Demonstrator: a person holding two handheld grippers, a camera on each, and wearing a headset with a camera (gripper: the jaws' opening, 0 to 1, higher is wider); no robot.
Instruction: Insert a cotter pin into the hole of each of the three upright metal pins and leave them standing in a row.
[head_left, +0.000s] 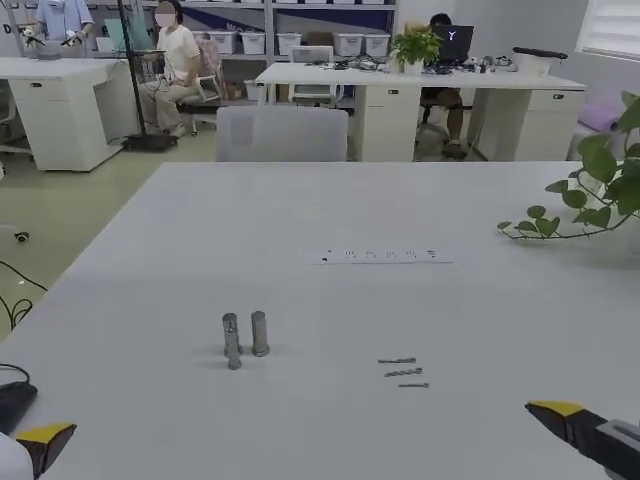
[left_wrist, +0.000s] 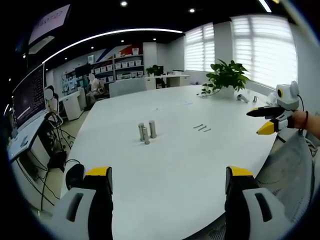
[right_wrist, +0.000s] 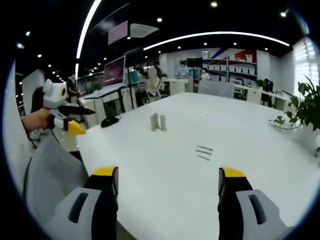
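Cotter pins (head_left: 403, 372), three of them, lie loose on the table (head_left: 420, 210), well ahead of the right gripper (right_wrist: 168, 172) and a little toward its right jaw. Three metal pins (head_left: 245, 338) stand upright in a tight group, far ahead of the left gripper (left_wrist: 169, 172), nearer its left jaw. Both grippers have their jaws wide apart and hold nothing. I judge the task is not started: no cotter pin looks inserted, so all three insertions are left. The holes are too small to see.
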